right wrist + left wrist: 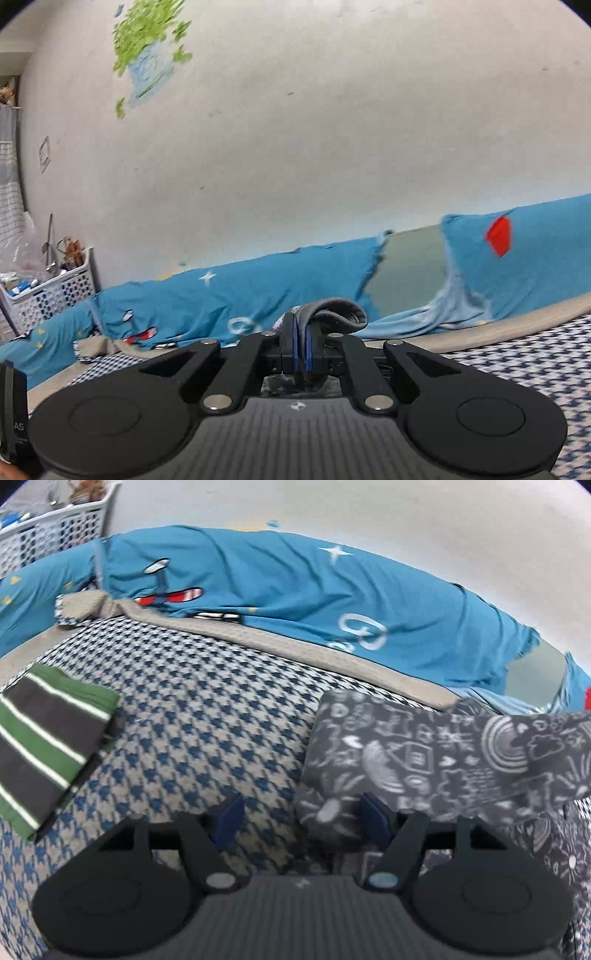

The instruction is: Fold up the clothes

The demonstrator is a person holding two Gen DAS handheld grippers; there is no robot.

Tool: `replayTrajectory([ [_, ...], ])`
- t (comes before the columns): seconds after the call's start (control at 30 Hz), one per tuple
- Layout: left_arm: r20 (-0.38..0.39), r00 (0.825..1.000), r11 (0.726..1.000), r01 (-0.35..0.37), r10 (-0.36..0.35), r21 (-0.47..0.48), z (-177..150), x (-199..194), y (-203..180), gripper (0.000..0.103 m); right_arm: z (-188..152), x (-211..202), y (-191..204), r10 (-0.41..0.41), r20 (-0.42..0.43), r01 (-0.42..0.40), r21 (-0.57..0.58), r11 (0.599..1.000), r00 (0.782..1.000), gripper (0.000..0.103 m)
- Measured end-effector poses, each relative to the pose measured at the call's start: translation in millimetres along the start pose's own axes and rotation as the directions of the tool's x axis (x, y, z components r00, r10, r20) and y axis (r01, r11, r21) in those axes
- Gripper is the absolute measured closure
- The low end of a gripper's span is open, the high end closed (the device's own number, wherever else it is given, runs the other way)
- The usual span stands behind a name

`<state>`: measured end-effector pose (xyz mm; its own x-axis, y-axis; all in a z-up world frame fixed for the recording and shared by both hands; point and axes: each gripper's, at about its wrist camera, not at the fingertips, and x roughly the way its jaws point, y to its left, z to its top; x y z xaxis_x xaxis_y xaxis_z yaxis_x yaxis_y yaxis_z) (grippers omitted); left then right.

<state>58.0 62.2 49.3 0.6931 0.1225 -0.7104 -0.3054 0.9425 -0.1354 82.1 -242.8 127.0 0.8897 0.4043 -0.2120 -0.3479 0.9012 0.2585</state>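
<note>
A bed with a houndstooth blanket [192, 701] stands against a white wall [295, 147], a blue sheet [277, 583] bunched along it. Left view only: the left gripper [301, 821], jaws spread, beside the grey printed garment [424, 760]; a striped folded garment [48, 746]. Right view: the right gripper [303, 347] pinches grey cloth [328, 312]; a basket [55, 291] stands at the bed's far edge.

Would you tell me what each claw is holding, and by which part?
Right claw pinches a fold of grey cloth at its edge. Left claw is open, holding nothing.
</note>
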Motion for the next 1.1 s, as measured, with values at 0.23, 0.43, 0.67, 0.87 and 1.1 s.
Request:
replayTrajectory([
  [0.23,-0.003,1.000,0.999,-0.003,0.003,0.050,-7,9,-22,0.033,-19,-2,-32,-0.085,-0.120,0.080,-0.040,0.996,0.989,0.097],
  [0.43,-0.004,1.000,0.996,-0.009,0.010,0.086,-14,16,-37,0.032,-45,4,-44,-0.186,-0.229,0.156,-0.141,0.978,0.955,0.097],
  [0.67,0.022,0.999,0.991,-0.030,0.027,0.127,-18,17,-50,0.025,-62,10,-67,-0.279,-0.381,0.234,-0.159,0.959,0.881,0.090],
  [0.87,0.094,0.995,0.987,-0.057,0.043,0.149,-17,10,-57,0.021,-50,-7,-79,-0.277,-0.351,0.252,-0.117,0.961,0.894,0.077],
  [1.1,0.111,0.993,0.982,-0.050,0.030,0.180,-19,10,-68,0.020,-48,1,-93,-0.238,-0.345,0.252,-0.006,0.968,0.908,0.073],
])
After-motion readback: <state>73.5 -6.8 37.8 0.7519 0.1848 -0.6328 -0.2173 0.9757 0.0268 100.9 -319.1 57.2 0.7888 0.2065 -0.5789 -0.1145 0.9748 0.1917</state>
